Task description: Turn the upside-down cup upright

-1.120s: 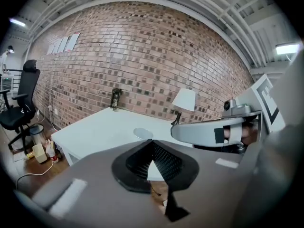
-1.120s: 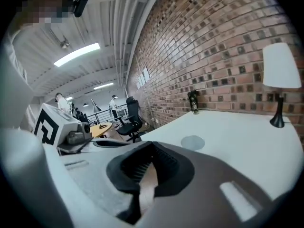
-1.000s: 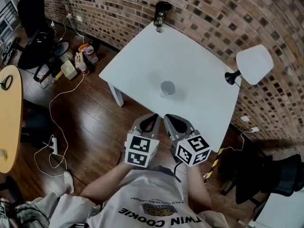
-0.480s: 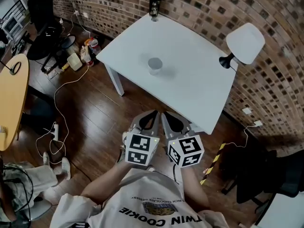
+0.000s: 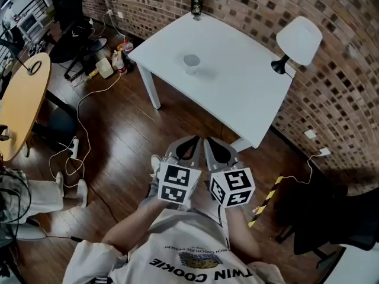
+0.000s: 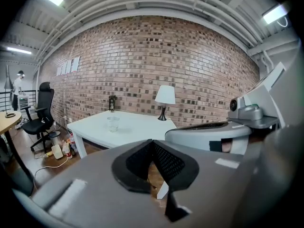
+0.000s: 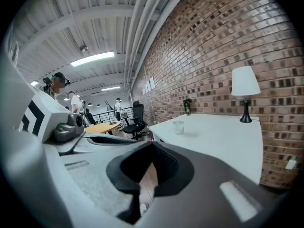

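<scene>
We stand well back from the white surface (image 5: 237, 93), with a stretch of wooden floor (image 5: 124, 141) between us and its near edge. The cup (image 5: 191, 63) sits toward the far left part of that surface, alone, well apart from the lamp (image 5: 298, 39) and the dark bottle (image 5: 198, 2) at the far corner. It stands with its long axis vertical. At this range the clear glass is too small for us to tell whether its mouth faces up or down. The scene therefore fits a cup that is inverted as well as one already set upright.

The cup lies straight ahead of us and far beyond reach. In the head view it is almost in line above the left tool (image 5: 190, 144), with the right tool (image 5: 210, 144) just beside it. We judge neither hand meaningfully nearer. The two tools angle slightly toward each other, so the cup shows a little left of the left tool's line and a little right of the right tool's.

We hold both tools close in front of our chest, elbows bent and tucked, marker cubes up, tips pointing forward and a little down. Each tool's jaws are pressed together with nothing between them.
</scene>
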The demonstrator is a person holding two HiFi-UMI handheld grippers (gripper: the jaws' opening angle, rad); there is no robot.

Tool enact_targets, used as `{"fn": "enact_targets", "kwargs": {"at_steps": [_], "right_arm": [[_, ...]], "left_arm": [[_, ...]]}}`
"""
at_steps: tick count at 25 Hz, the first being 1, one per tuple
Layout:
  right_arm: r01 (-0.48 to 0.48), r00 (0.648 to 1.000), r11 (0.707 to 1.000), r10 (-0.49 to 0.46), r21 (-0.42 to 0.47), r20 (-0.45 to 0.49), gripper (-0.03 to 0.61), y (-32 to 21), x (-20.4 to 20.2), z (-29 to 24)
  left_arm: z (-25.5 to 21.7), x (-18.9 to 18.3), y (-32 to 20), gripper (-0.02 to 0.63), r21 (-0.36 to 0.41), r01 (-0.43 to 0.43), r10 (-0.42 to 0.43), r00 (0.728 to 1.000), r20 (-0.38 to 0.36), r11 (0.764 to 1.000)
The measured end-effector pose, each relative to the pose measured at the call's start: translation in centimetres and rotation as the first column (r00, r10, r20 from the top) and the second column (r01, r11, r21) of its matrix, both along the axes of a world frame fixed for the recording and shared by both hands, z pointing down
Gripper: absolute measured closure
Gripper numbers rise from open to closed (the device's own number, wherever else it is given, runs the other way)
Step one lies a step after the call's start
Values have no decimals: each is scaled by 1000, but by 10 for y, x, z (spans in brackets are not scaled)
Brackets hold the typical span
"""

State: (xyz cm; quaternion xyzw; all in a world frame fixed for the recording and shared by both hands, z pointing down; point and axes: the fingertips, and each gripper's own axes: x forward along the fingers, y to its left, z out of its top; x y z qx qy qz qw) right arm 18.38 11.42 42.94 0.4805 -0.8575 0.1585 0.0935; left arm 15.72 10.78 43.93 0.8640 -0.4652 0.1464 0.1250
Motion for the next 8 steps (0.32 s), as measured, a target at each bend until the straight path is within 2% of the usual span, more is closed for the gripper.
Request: {"fn": "enact_targets", "kwargs": {"at_steps": [8], "right_arm": [[8,1000,1000,-8,16,0,575,43,11,-8]], "left_arm": [[-11,10,46,607,6,7,-7,1000,28,1000]]}}
